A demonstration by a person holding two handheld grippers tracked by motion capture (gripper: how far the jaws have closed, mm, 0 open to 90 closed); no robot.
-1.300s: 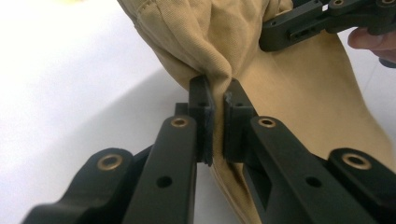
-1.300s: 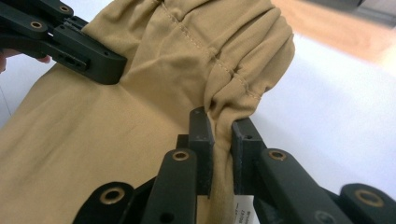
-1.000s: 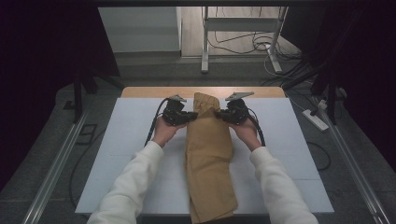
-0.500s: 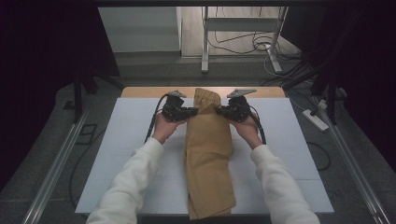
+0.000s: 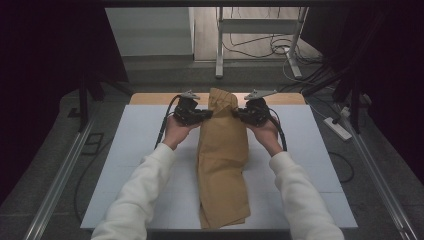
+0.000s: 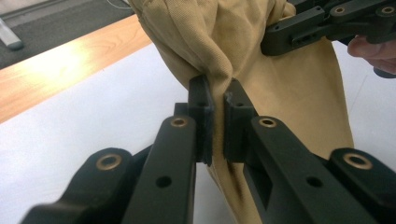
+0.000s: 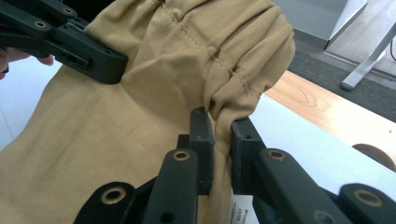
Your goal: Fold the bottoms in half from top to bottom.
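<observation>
A tan folded garment (image 5: pixel 222 160) lies lengthwise on the white table cover (image 5: pixel 140 150), its far end lifted off the surface. My left gripper (image 5: pixel 206 116) is shut on the garment's left edge near that far end; in the left gripper view its jaws pinch a fold of the tan cloth (image 6: pixel 219 81). My right gripper (image 5: pixel 240 115) is shut on the opposite edge, where the right gripper view shows a bunched seam (image 7: pixel 224 105) caught between its jaws. Each gripper view also shows the other gripper (image 6: pixel 322 23) (image 7: pixel 70 35) on the far side of the cloth.
The wooden table edge (image 5: pixel 150 98) shows beyond the white cover. Metal rails (image 5: pixel 60 170) run along both sides. A stand (image 5: pixel 220 45) with cables sits on the floor behind, and a power strip (image 5: pixel 337 128) lies at the right.
Both grippers have raised the garment's far end slightly off the table; the left hand rose a little more. The grips are unchanged.
</observation>
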